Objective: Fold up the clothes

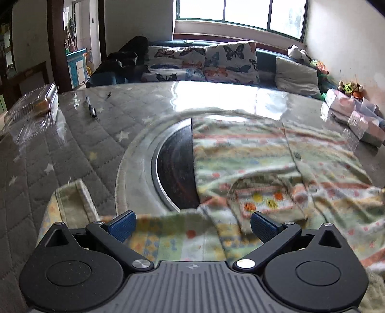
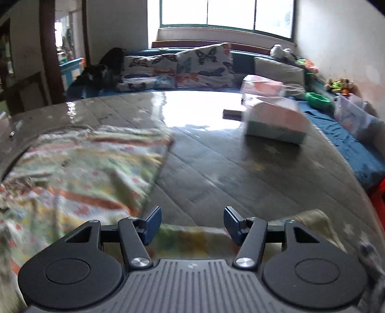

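- Far wall: a wide window (image 1: 240, 12), bright daylight glaring off the glossy table (image 1: 96, 134).
- Beneath it, a sofa (image 1: 266, 62) with butterfly cushions (image 1: 228, 60).
- Left: a dark doorway (image 1: 55, 43).
- Right: a pale wall (image 1: 341, 43), soft toys (image 1: 349, 88) at its foot.

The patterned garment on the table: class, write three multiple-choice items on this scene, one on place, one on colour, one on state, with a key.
1. What does the garment partly cover?
A. a pillow
B. the round black hob
C. a box

2. What colour are the gripper pads?
A. blue
B. red
C. white

3. How do the left gripper's jaws stand?
A. shut on cloth
B. open
C. out of view

Key: 1 B, the cloth overlaps the hob; 2 A, the pads are blue; 3 B, the left gripper shows a wide gap.
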Tool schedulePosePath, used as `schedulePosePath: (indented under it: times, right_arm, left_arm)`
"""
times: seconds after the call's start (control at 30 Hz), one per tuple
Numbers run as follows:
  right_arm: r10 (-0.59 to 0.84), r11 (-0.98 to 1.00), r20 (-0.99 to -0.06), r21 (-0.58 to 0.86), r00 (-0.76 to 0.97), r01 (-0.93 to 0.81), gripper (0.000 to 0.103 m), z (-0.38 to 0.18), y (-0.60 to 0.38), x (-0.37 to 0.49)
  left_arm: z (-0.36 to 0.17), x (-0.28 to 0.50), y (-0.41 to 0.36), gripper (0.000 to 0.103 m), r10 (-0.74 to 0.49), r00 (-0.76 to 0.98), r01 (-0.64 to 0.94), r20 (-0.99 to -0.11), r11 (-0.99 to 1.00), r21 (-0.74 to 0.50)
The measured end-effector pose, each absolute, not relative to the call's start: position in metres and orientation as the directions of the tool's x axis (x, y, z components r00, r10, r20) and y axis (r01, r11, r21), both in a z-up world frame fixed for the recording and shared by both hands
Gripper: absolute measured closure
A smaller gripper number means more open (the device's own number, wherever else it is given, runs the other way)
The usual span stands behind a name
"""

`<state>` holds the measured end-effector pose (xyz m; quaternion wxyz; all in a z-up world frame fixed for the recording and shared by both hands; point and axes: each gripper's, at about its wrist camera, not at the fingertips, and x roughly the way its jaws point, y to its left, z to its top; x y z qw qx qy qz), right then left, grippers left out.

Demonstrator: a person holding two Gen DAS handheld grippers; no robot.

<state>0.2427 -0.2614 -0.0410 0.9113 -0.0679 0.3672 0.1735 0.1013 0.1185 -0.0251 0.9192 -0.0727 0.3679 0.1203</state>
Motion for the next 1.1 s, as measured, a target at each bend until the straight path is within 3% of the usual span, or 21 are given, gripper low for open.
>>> schedulePosePath:
  times: [0.13,0.27,0.43,0.57,0.63,0.7,0.93,1.1]
  right_arm:
    - [0.306,0.916,-0.7,0.03,0.645,-0.401,0.051,-0.044,-0.239,0.268]
    - [0.326,0.912,-0.707,0.059,0.628,-0.406,0.056,-0.047,-0.223,0.293]
    - [0.32,0.91,-0.715,0.049,0.621,-0.412,0.065,-0.055,-0.204,0.315]
    - [0.309,0.91,-0.713,0.028,0.63,-0.414,0.087,-0.056,-0.192,0.326]
    - [0.295,0.912,-0.711,0.01,0.638,-0.411,0.091,-0.057,-0.186,0.331]
    - [0.285,0.912,-0.708,-0.008,0.646,-0.411,0.092,-0.058,-0.179,0.338]
    - [0.273,0.902,-0.717,-0.041,0.642,-0.43,0.089,-0.056,-0.172,0.352]
    - [0.328,0.872,-0.713,-0.024,0.619,-0.489,0.074,-0.044,-0.176,0.325]
  left_arm:
    - [-0.019,0.121,0.122,0.002,0.142,0.722,-0.252,-0.677,0.965,-0.068]
    - [-0.021,0.151,0.13,0.021,0.135,0.711,-0.255,-0.69,0.964,-0.074]
    - [-0.03,0.184,0.133,0.033,0.136,0.697,-0.239,-0.704,0.97,-0.049]
    - [-0.035,0.2,0.132,0.053,0.139,0.703,-0.21,-0.698,0.978,-0.016]
    - [-0.037,0.208,0.132,0.067,0.149,0.706,-0.201,-0.692,0.98,0.006]
    - [-0.037,0.217,0.132,0.071,0.172,0.71,-0.201,-0.683,0.979,0.037]
    - [-0.039,0.235,0.136,0.072,0.209,0.714,-0.228,-0.668,0.972,0.06]
    - [-0.024,0.208,0.122,0.069,0.131,0.745,-0.161,-0.655,0.987,0.015]
